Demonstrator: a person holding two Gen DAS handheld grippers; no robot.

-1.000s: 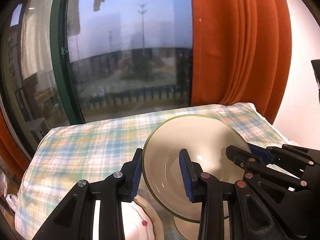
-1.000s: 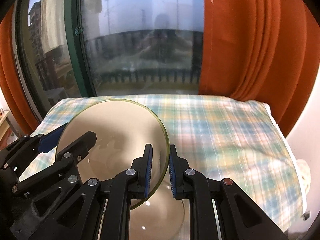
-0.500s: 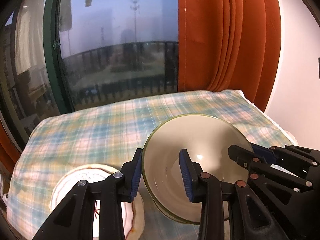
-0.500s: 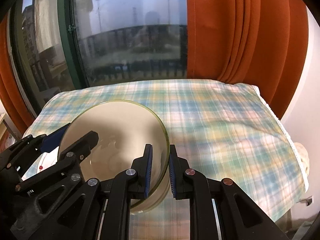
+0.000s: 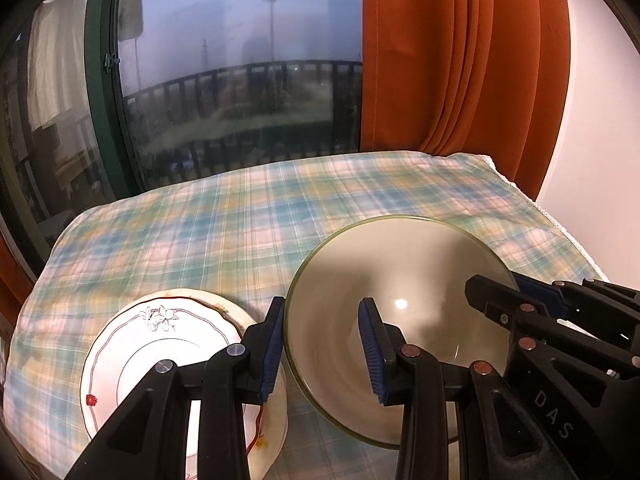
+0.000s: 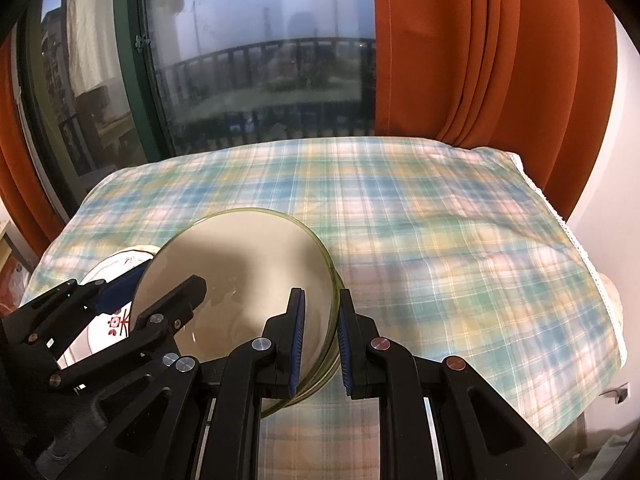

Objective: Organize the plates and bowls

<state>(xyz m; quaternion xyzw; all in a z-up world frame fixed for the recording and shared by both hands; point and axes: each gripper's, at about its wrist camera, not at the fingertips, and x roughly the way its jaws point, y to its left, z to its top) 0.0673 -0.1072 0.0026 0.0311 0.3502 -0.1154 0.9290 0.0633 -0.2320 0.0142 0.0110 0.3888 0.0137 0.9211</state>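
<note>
A beige bowl with a green rim [image 5: 400, 280] is held between both grippers just above the plaid tablecloth [image 5: 248, 220]. My left gripper [image 5: 322, 344] straddles the bowl's left rim, one finger outside and one inside, with a visible gap. My right gripper [image 6: 319, 340] is shut on the bowl's right rim [image 6: 240, 264]. A white plate with a flower pattern and red line [image 5: 160, 356] lies on the cloth to the left of the bowl; it also shows in the right wrist view [image 6: 116, 276].
The table stands against a large window [image 5: 240, 60] with a green frame. Orange curtains [image 5: 460, 60] hang at the back right. A white wall [image 5: 600, 160] is to the right. The cloth's right edge drops off [image 6: 600, 300].
Both grippers have carried the bowl downward toward the cloth and tilted forward. The flowered plate has come into full view at the left.
</note>
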